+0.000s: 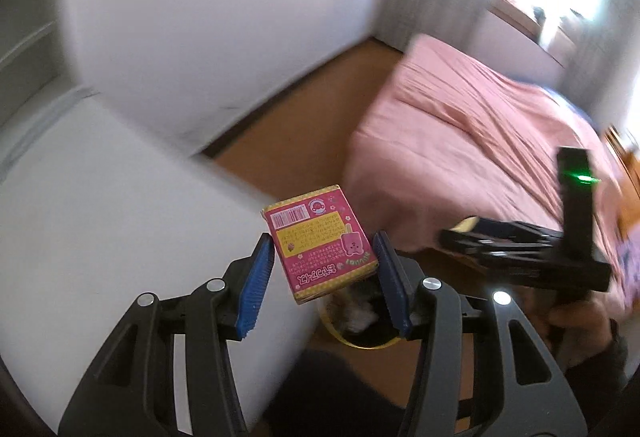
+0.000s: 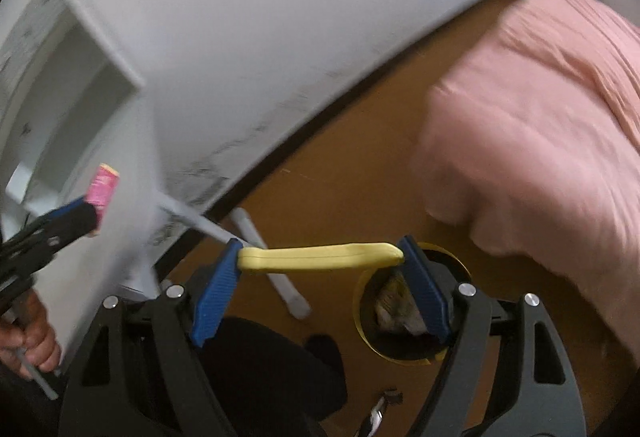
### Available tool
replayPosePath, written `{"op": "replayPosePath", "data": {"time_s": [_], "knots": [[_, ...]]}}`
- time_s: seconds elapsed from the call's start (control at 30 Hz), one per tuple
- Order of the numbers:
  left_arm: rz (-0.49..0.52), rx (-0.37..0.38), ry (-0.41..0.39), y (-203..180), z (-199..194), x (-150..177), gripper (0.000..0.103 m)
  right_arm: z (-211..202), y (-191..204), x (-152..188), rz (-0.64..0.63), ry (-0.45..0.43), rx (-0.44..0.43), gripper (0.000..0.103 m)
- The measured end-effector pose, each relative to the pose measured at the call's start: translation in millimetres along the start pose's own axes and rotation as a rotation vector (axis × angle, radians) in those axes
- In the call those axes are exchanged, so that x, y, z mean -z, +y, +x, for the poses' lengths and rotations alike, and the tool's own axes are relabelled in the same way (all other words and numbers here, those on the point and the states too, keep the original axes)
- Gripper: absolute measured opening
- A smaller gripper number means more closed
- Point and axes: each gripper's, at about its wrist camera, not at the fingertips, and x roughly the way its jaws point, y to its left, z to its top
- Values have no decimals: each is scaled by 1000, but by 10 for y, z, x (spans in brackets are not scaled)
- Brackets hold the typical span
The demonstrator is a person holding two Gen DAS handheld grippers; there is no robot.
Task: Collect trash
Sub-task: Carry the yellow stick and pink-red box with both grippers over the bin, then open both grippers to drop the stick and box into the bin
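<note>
My left gripper [image 1: 324, 273] is shut on a pink and yellow snack box [image 1: 320, 241], held in the air above the floor. It also shows in the right wrist view [image 2: 103, 184] at the left edge. My right gripper [image 2: 320, 265] is shut on a flat yellow wrapper [image 2: 320, 257] stretched between its blue pads. The right gripper shows at the right of the left wrist view [image 1: 520, 253]. A yellow-rimmed black trash bin [image 2: 404, 317] with crumpled trash inside stands on the floor just below both grippers, and it shows in the left wrist view [image 1: 360, 321].
A bed with a pink cover [image 1: 480, 141] is on the right. A white table [image 1: 100, 217] is on the left, its legs [image 2: 276, 269] beside the bin. A white wall [image 2: 280, 17] is behind. The floor [image 2: 348, 165] is brown wood.
</note>
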Motion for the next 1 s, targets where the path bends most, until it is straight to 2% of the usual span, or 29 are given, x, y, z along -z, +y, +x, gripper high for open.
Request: {"op": "replayPosePath", "data": {"time_s": [0.1, 0.27, 0.47, 0.73, 0.87, 1.0], "knots": [[68, 54, 47, -386, 291, 7, 50, 111, -427, 109, 80, 54, 46, 77], [121, 90, 145, -733, 799, 113, 50, 414, -819, 274, 124, 169, 96, 77], [127, 88, 221, -762, 1207, 178, 50, 732, -948, 400, 132, 271, 114, 77], [140, 85, 243, -818, 1383, 170, 50, 758, -1034, 422, 132, 276, 94, 77], [146, 85, 252, -831, 1393, 174, 50, 714, -1027, 388, 128, 261, 86, 88], [150, 86, 260, -844, 1384, 194, 50, 663, -1061, 379, 146, 240, 102, 89]]}}
